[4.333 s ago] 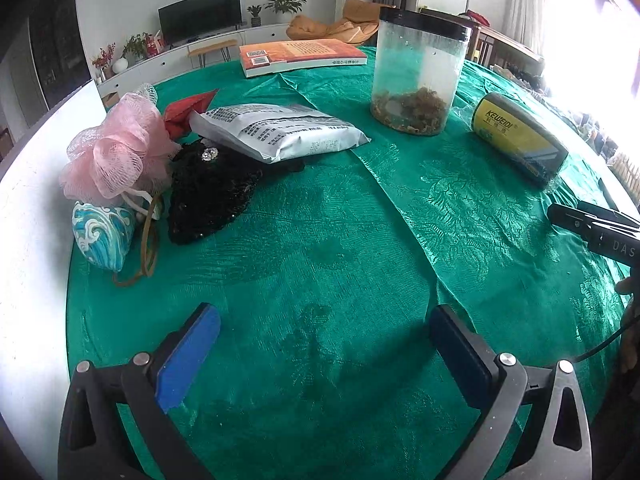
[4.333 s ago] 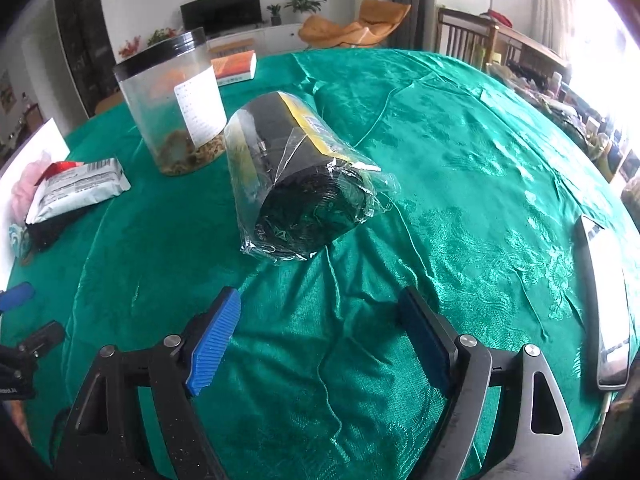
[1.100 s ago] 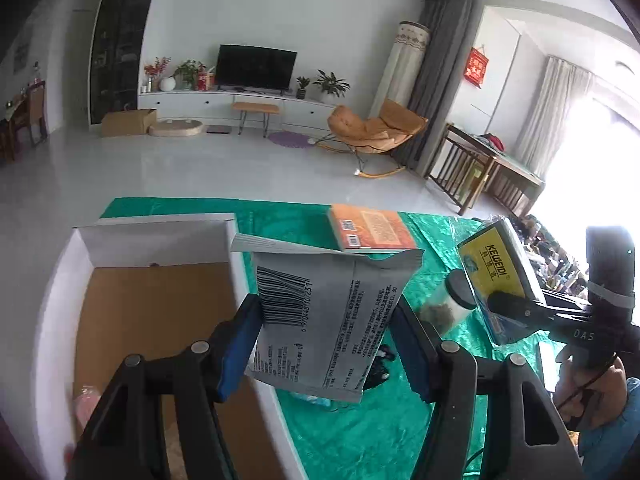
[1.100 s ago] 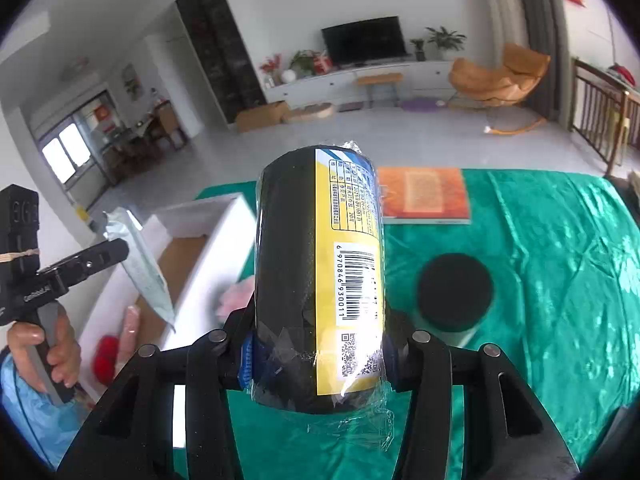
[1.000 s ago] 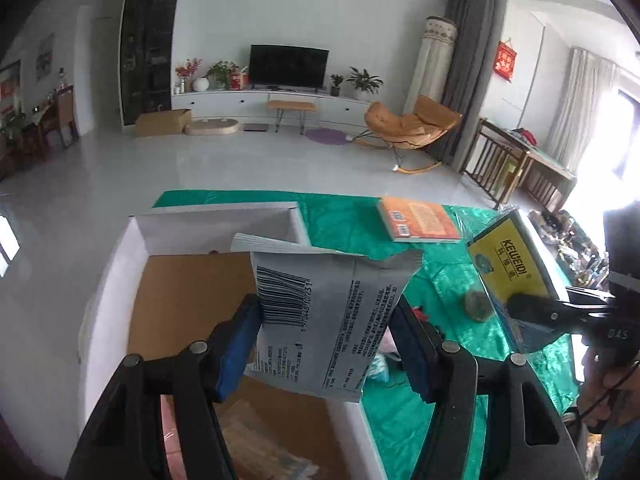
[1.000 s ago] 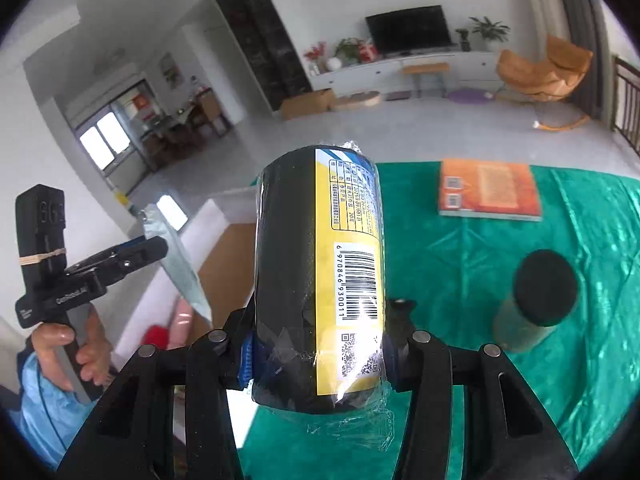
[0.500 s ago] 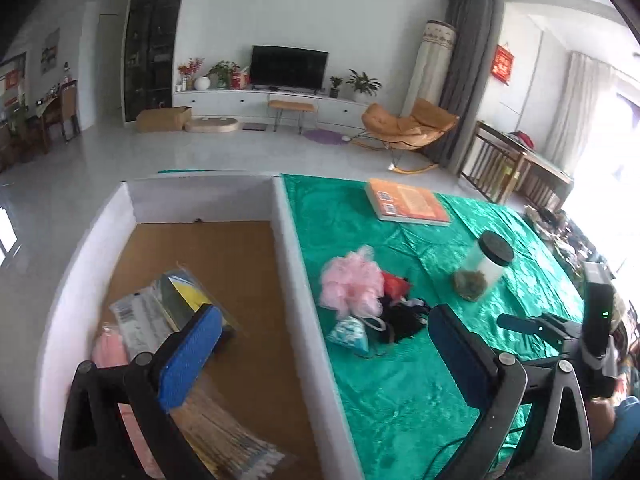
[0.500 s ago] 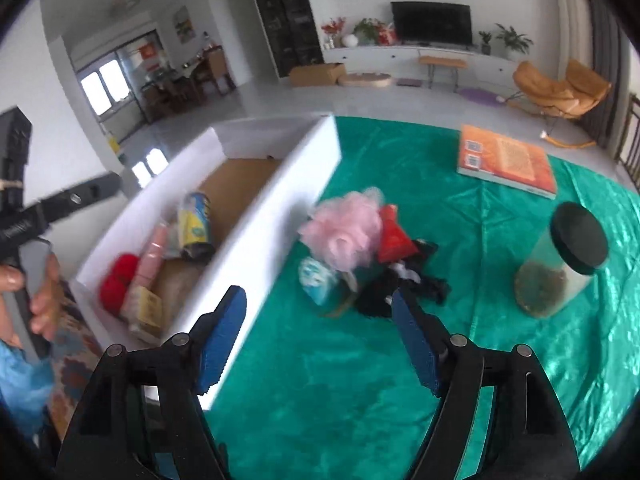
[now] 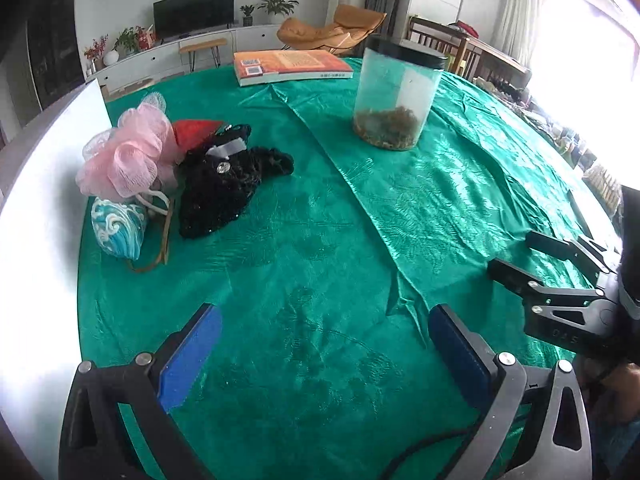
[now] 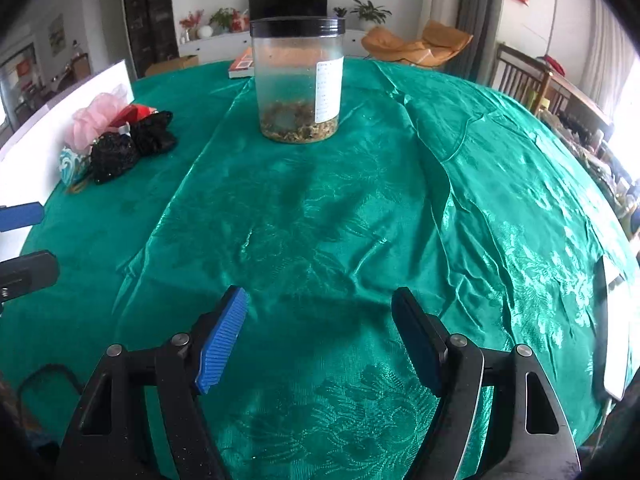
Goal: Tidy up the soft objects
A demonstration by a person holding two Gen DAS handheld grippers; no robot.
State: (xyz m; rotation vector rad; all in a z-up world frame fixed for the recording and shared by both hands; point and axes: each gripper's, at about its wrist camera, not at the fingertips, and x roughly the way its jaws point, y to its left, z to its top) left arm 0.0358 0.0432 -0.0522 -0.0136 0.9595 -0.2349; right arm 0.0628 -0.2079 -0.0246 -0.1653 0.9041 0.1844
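Observation:
A pile of soft things lies at the table's left, by the white box wall [image 9: 44,168]: a pink mesh puff [image 9: 128,152], a black sequined cloth [image 9: 224,184], a red cloth [image 9: 196,130] and a blue wave-print pouch [image 9: 118,228]. The pile also shows in the right wrist view, with the puff [image 10: 94,120] and black cloth [image 10: 128,148]. My left gripper [image 9: 320,344] is open and empty, low over the green cloth, well short of the pile. My right gripper [image 10: 320,340] is open and empty over the table's middle.
A clear jar with a black lid [image 9: 396,96] stands mid-table, also in the right wrist view [image 10: 298,80]. An orange book [image 9: 288,66] lies at the far edge. A flat dark-edged object [image 10: 612,320] lies at the right edge. The green tablecloth [image 10: 360,208] is wrinkled.
Both grippers, which held a grey packet and a yellow-black roll over the box, have let them go into it. Both have come back down low over the table, open.

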